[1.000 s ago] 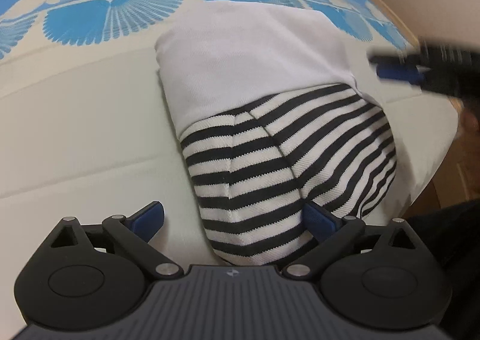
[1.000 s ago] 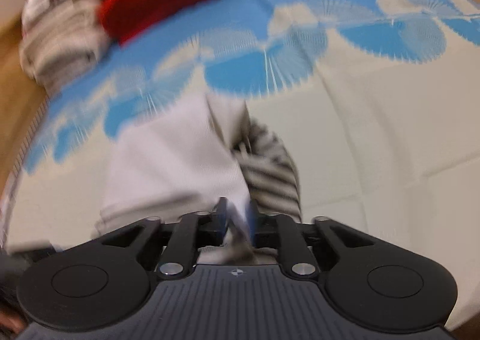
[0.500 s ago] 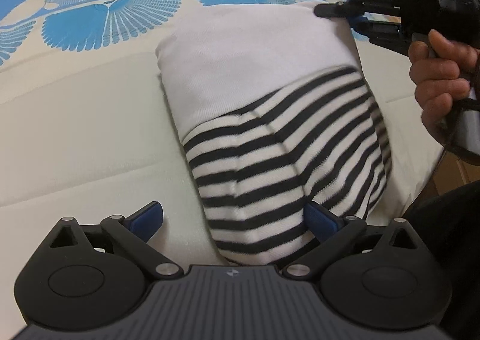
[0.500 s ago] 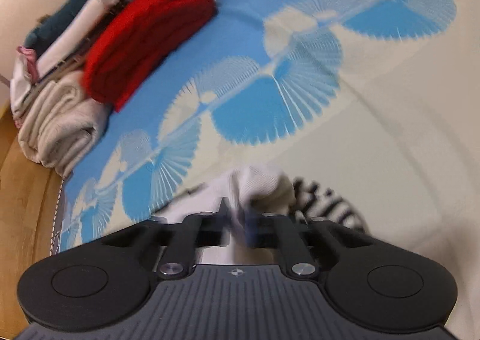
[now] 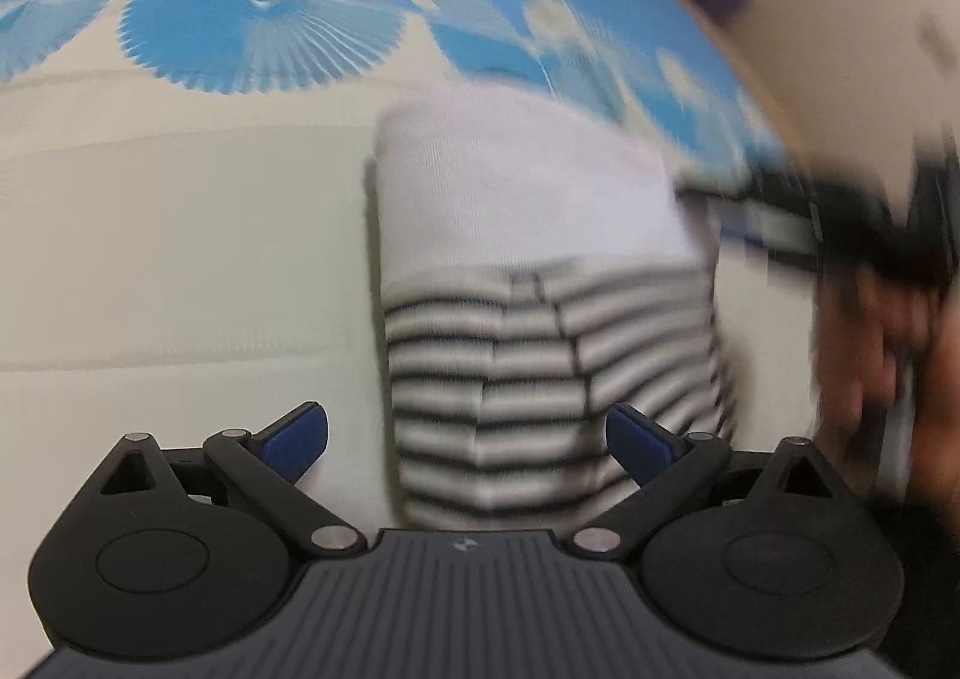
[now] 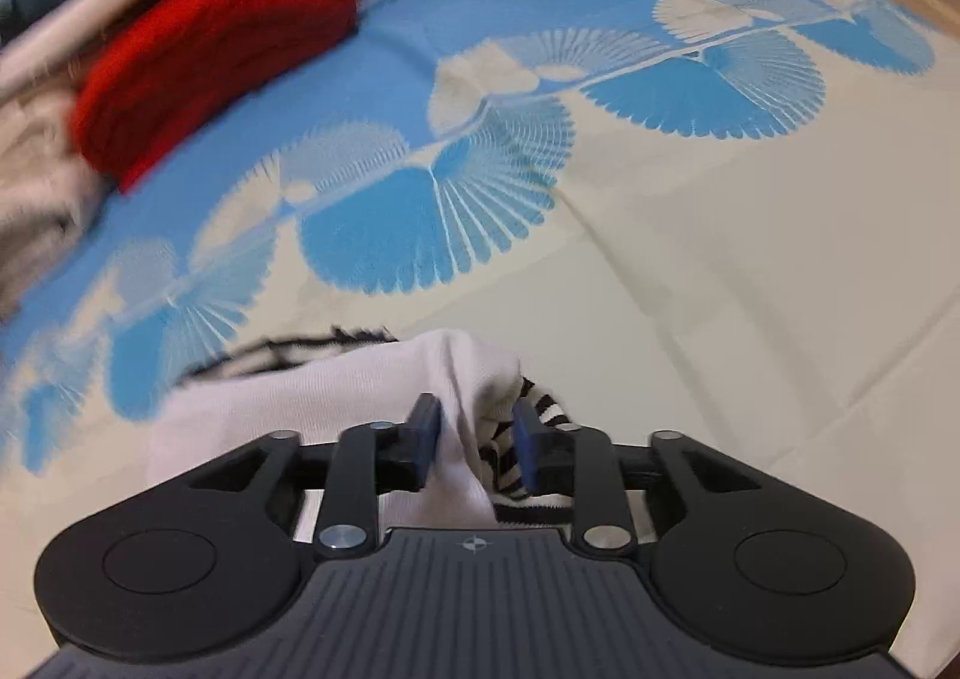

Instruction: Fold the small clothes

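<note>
A folded small garment (image 5: 540, 271), white at the far half and black-and-white striped at the near half, lies on the cream and blue cloth. My left gripper (image 5: 468, 436) is open, its blue pads on either side of the striped end. My right gripper (image 6: 474, 442) has its jaws partly apart with the garment's white and striped fabric (image 6: 456, 379) bunched between the pads. In the left wrist view the right gripper (image 5: 798, 223) is a blur at the garment's right edge.
A cream cloth with blue fan shapes (image 6: 432, 211) covers the surface. A folded red garment (image 6: 210, 55) and a stack of folded grey and white clothes (image 6: 36, 151) sit at the far left. The surface's edge (image 5: 690, 19) curves at the right.
My right gripper's jaws have parted from shut around the fabric and it has dropped lower on the garment's right edge. The left gripper has shifted, so the garment looks straighter.
</note>
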The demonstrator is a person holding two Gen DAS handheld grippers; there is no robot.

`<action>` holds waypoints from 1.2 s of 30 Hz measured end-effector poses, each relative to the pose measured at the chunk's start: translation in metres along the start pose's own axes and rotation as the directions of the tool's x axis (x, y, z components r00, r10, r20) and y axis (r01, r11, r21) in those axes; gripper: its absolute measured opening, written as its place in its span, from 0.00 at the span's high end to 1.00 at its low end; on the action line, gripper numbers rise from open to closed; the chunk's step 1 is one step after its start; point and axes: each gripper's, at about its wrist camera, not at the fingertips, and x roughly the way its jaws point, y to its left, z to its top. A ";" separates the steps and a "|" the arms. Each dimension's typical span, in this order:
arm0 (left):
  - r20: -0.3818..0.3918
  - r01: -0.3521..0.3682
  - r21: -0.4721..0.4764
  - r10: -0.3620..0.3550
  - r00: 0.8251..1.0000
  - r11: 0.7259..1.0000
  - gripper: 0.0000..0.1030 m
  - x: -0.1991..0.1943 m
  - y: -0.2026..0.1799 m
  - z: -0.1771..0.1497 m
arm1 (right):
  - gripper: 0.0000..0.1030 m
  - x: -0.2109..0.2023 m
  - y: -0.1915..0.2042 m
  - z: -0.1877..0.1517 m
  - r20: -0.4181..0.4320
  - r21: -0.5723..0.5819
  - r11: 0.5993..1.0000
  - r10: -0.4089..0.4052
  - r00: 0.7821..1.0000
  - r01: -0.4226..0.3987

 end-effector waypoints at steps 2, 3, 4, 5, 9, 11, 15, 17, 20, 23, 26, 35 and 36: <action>0.026 0.029 -0.096 -0.026 0.999 0.995 0.02 0.000 0.010 0.010 | 0.51 -0.009 -0.007 -0.005 -0.036 0.013 0.997 0.082 0.996 -0.081; 0.028 0.046 -0.139 -0.043 0.999 0.989 0.02 0.003 0.014 0.014 | 0.48 -0.010 -0.009 -0.009 -0.066 0.003 0.995 0.102 0.993 -0.102; 0.023 0.069 -0.177 -0.066 0.998 0.982 0.02 0.008 0.018 0.019 | 0.44 -0.008 -0.010 -0.013 -0.107 -0.022 0.994 0.101 0.989 -0.104; 0.014 0.099 -0.217 -0.098 0.995 0.971 0.02 0.014 0.022 0.025 | 0.44 -0.004 -0.010 -0.018 -0.155 -0.064 0.994 0.076 0.985 -0.087; 0.019 0.133 -0.326 -0.135 0.991 0.936 0.02 0.043 0.031 0.049 | 0.53 0.007 -0.010 -0.031 -0.227 -0.175 0.982 0.031 0.974 -0.072; 0.014 0.115 -0.361 -0.118 0.993 0.925 0.02 0.062 0.038 0.056 | 0.76 0.005 -0.007 -0.032 -0.221 -0.184 0.977 0.066 0.973 -0.108; 0.003 0.129 -0.407 -0.140 0.990 0.904 0.01 0.096 0.047 0.056 | 0.83 0.009 -0.008 -0.030 -0.218 -0.174 0.981 0.048 0.975 -0.087; 0.024 0.156 -0.347 -0.158 0.987 0.925 0.06 0.101 0.035 0.062 | 0.85 0.012 -0.009 -0.029 -0.226 -0.154 0.985 0.041 0.973 -0.078; 0.055 0.142 -0.303 -0.131 0.990 0.942 0.34 0.103 0.026 0.065 | 0.86 0.014 -0.007 -0.028 -0.231 -0.149 0.987 0.029 0.972 -0.065; 0.083 0.110 -0.211 -0.094 0.992 0.971 0.58 0.089 0.010 0.078 | 0.87 0.017 -0.003 -0.025 -0.224 -0.129 0.990 0.021 0.974 -0.051; 0.165 0.051 -0.077 -0.038 0.986 0.996 0.60 0.060 -0.010 0.098 | 0.88 0.021 0.009 -0.020 -0.196 -0.099 0.994 0.031 0.980 -0.051; 0.340 -0.145 -0.092 0.168 0.925 0.985 0.40 0.008 0.039 0.144 | 0.91 0.042 0.087 0.002 -0.020 -0.097 0.976 0.194 0.981 -0.195; 0.355 -0.177 -0.125 0.211 0.911 0.976 0.37 0.003 0.046 0.145 | 0.91 0.045 0.095 0.003 -0.006 -0.116 0.975 0.191 0.982 -0.190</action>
